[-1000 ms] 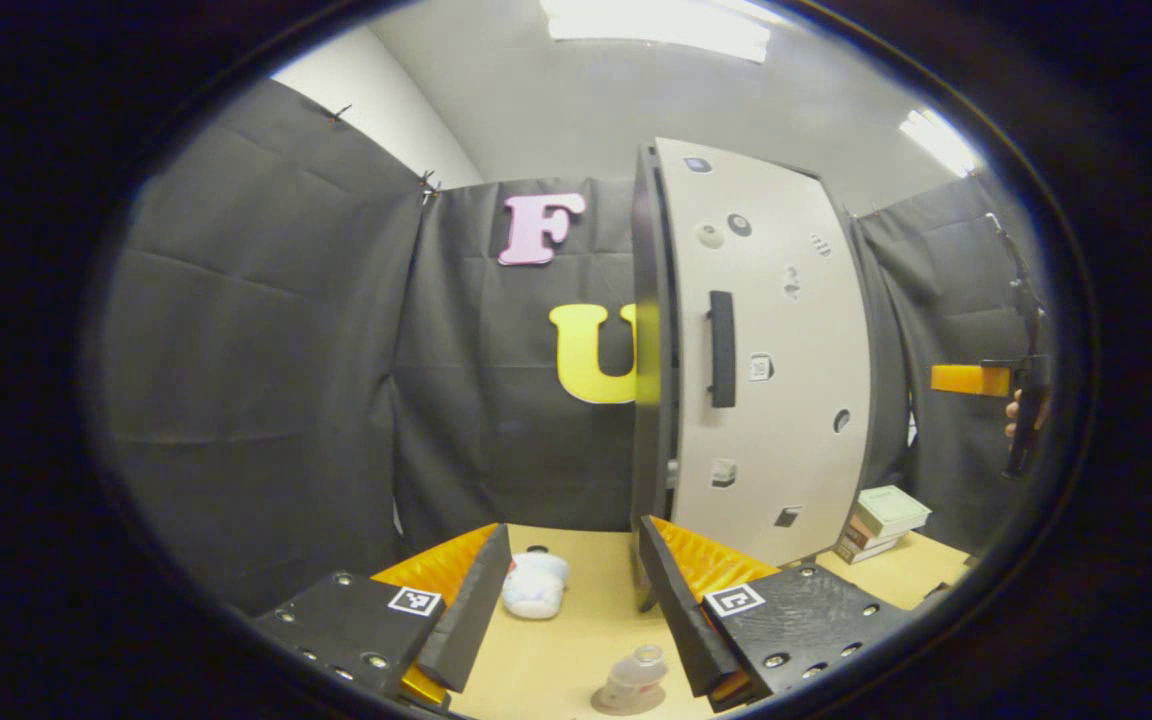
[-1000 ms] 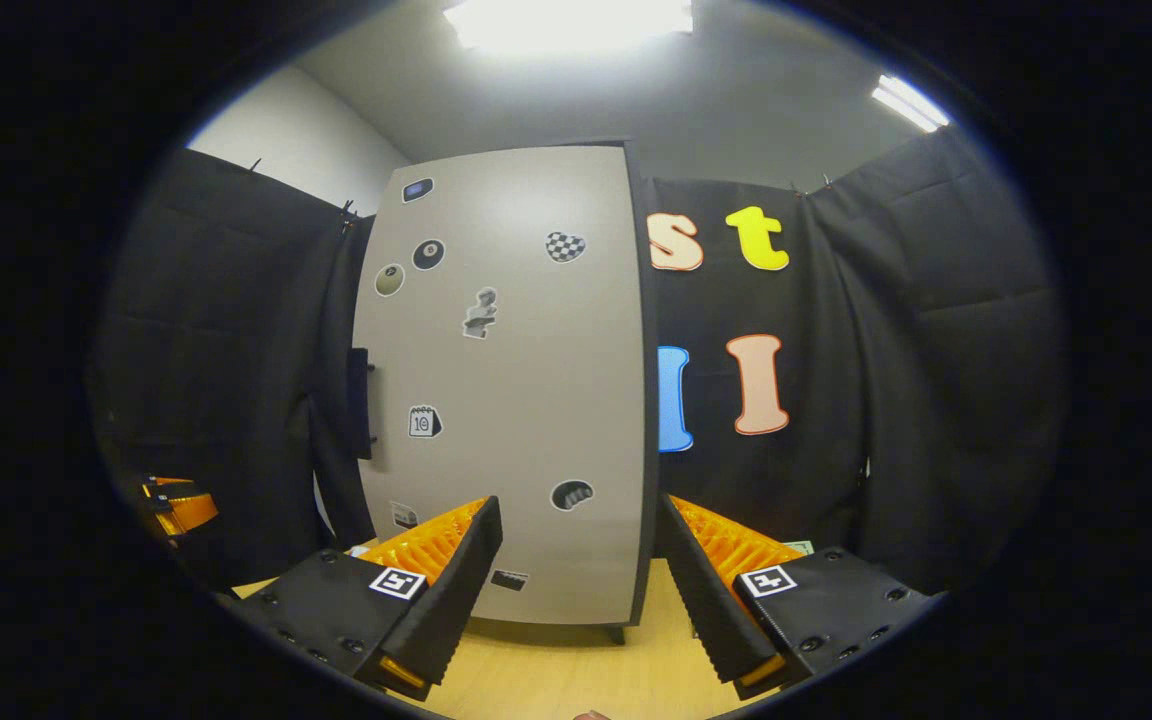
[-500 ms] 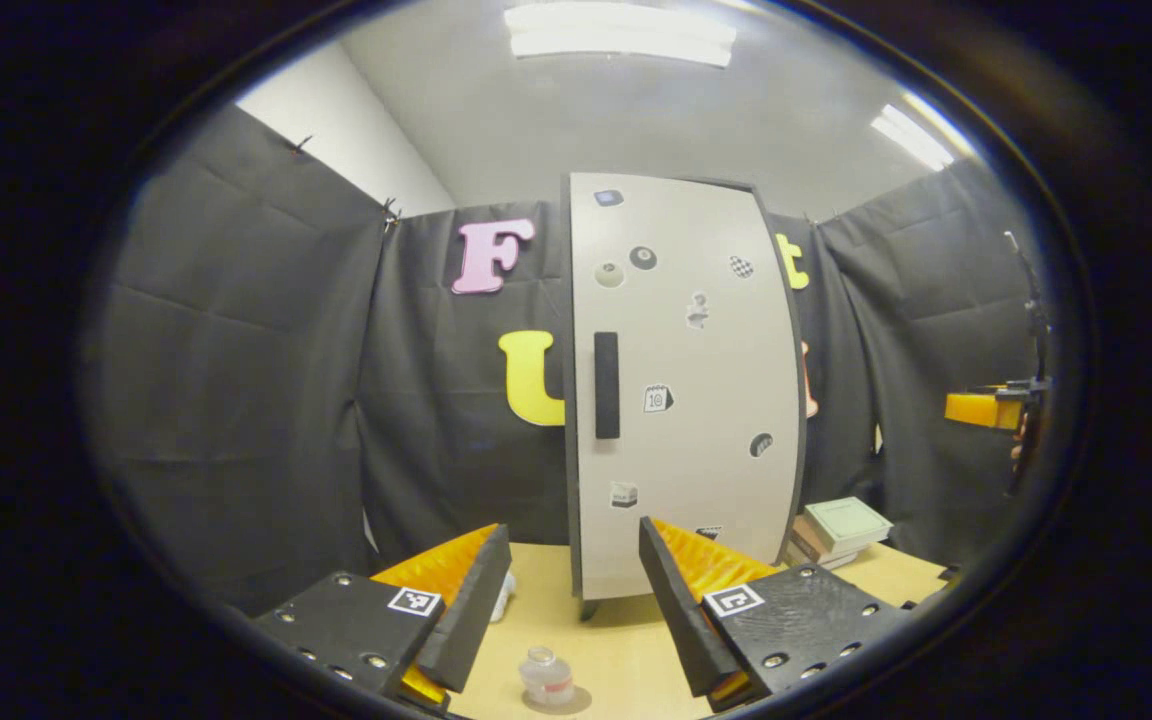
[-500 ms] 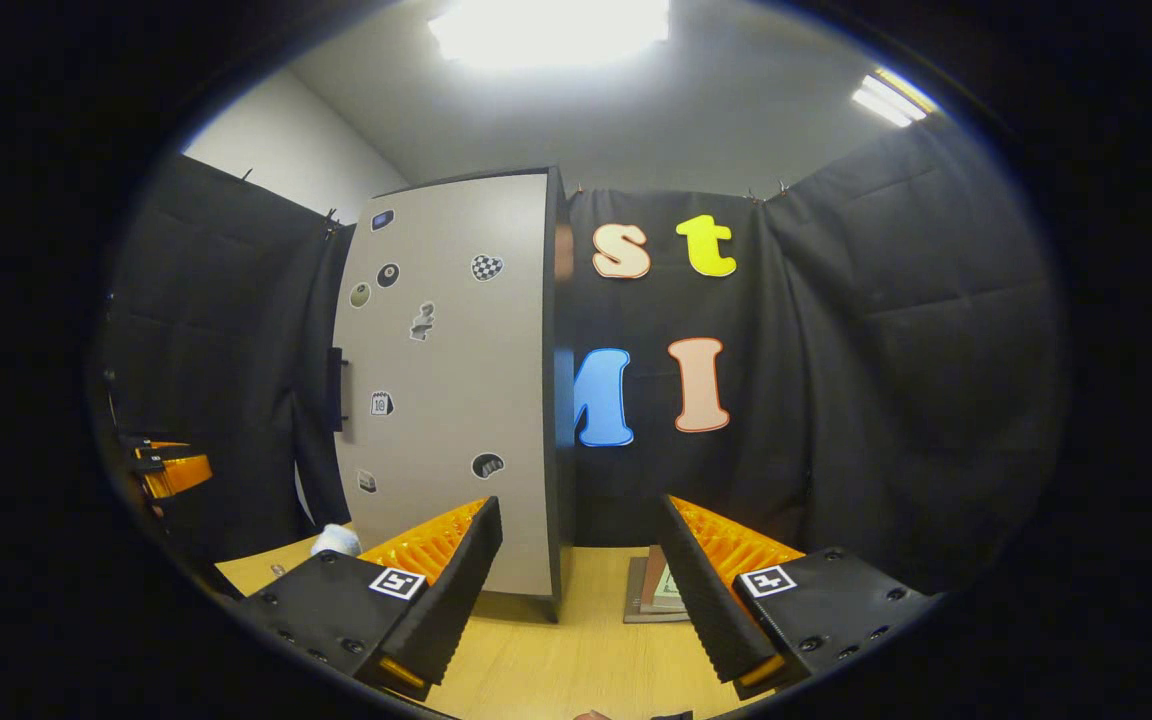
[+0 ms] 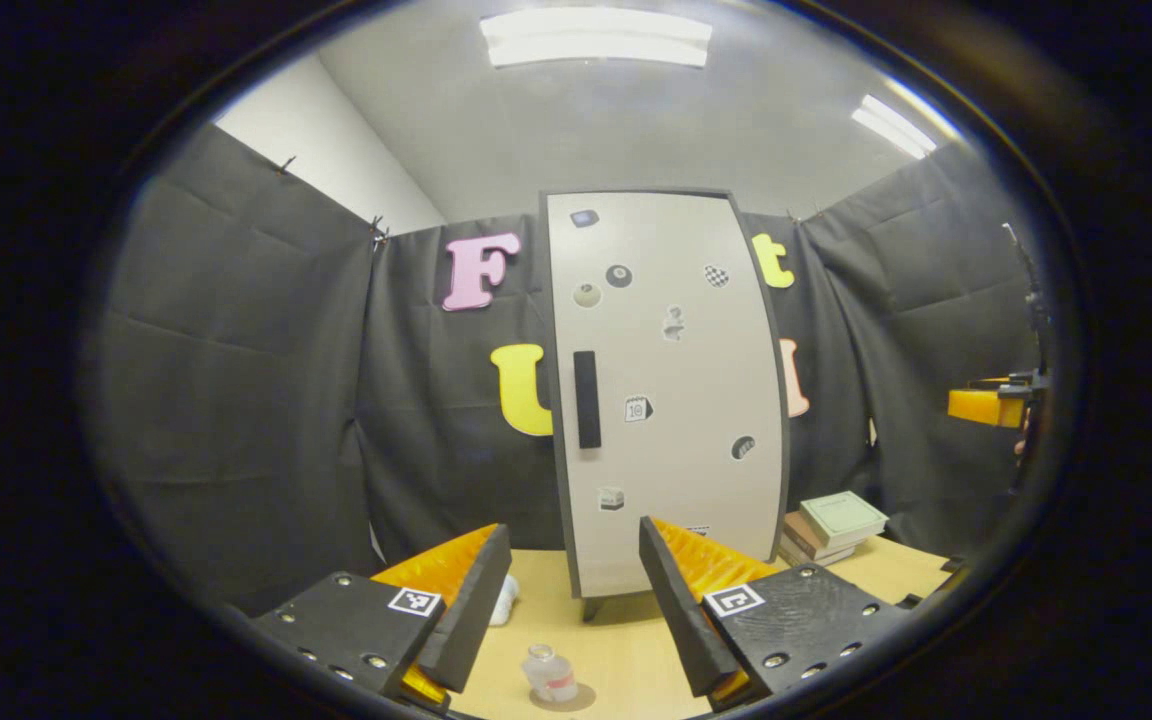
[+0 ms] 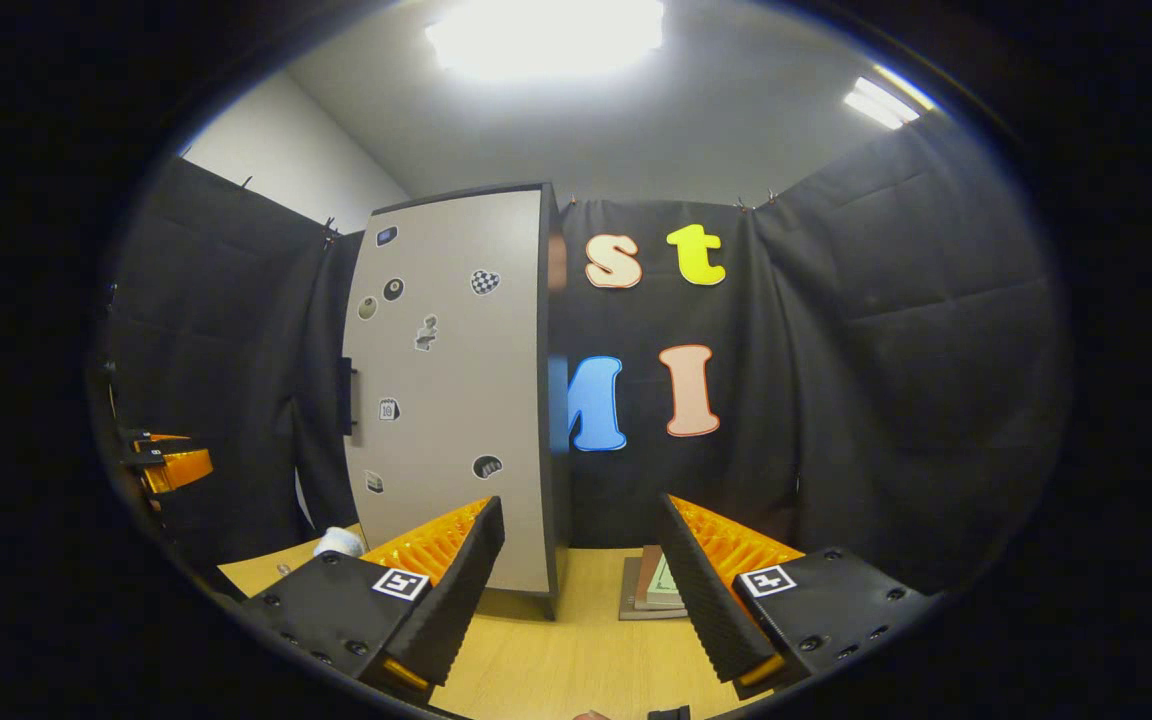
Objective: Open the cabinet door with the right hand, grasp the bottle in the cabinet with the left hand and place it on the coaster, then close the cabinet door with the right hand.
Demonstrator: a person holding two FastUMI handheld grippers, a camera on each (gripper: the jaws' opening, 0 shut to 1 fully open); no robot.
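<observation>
- While the view pulls back, the cabinet door [image 5: 671, 400] now sits flush and fully shut; 1 second ago it was ajar, with a dark gap showing along its handle side.
- That closes out the last step, I'd say: door shut, with nothing left to reach for.
- Over in the right gripper view, the cabinet [image 6: 451, 385] stands well back from the fingers, smaller than it looked a second ago, so the right hand has clearly drawn away from it.
- Right gripper [image 6: 581, 570]: jaws spread wide, released, holding nothing, hovering above the table [image 6: 576, 660].
- Left gripper [image 5: 566, 590]: also released, jaws apart and empty, hanging over the near part of the table.
- A stack of books [image 5: 831, 525] rests on the table just right of the cabinet, untouched.
- The handle [image 5: 587, 399] runs upright along the door's left edge, free of any finger.
- And the bottle [image 5: 550, 675]: upright on the round coaster [image 5: 576, 697], out in front of the cabinet, between and below the left fingertips; it has slid nearer the centre of this view as the gripper swung, and the placement looks settled.
</observation>
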